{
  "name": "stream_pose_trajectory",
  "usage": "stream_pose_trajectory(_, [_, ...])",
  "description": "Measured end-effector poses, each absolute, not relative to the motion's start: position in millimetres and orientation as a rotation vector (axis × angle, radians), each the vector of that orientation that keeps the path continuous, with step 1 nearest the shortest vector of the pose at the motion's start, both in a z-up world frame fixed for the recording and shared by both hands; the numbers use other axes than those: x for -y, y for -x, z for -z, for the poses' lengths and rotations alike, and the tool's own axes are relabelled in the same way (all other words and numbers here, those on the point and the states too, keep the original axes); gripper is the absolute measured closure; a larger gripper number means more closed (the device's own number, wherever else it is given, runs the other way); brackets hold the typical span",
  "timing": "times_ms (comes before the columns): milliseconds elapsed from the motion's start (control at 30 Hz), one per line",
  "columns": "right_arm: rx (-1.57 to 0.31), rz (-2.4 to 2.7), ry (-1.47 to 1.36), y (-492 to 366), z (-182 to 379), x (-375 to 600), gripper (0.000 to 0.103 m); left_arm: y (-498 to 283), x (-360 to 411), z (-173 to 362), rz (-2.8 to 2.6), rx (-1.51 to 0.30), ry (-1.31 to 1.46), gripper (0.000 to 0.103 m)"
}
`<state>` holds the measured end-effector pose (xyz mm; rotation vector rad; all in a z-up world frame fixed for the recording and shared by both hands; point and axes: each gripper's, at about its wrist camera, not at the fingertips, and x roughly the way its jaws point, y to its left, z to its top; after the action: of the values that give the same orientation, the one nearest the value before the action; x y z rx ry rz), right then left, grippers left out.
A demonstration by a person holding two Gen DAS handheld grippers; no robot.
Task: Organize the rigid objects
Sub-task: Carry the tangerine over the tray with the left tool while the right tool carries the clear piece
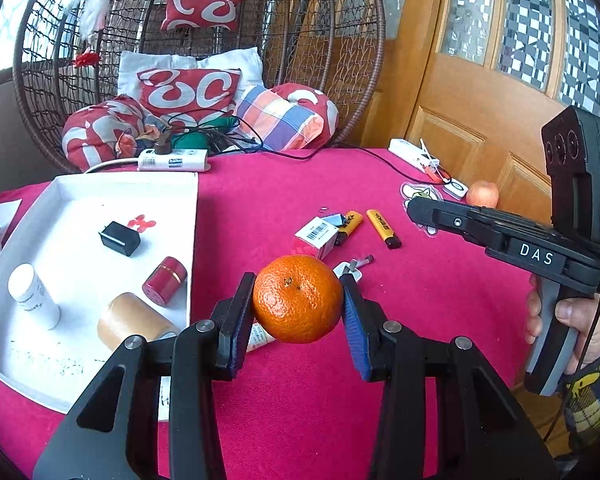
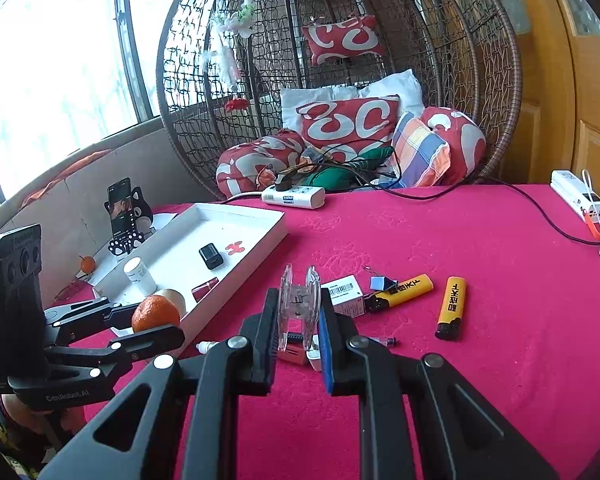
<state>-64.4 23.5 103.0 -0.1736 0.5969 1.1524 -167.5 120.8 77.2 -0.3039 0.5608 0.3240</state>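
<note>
The left claw [image 1: 298,300] is clenched on the orange [image 1: 298,299], held clear of the desk [image 1: 420,320], with the white tray [image 1: 100,192] to its left, likely its destination. The right claw [image 2: 299,320] grips a clear plastic spool [image 2: 299,300], lifted for sorting.
</note>
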Motion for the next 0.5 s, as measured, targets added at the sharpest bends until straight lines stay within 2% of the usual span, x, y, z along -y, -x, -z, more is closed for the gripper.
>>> stream_pose_trajectory(500, [-0.613,-1.214,0.213,79.8,-107.7,-62.6,0.087,224.4,-188.1,-99.2,-0.466,-0.438,0.397,0.062])
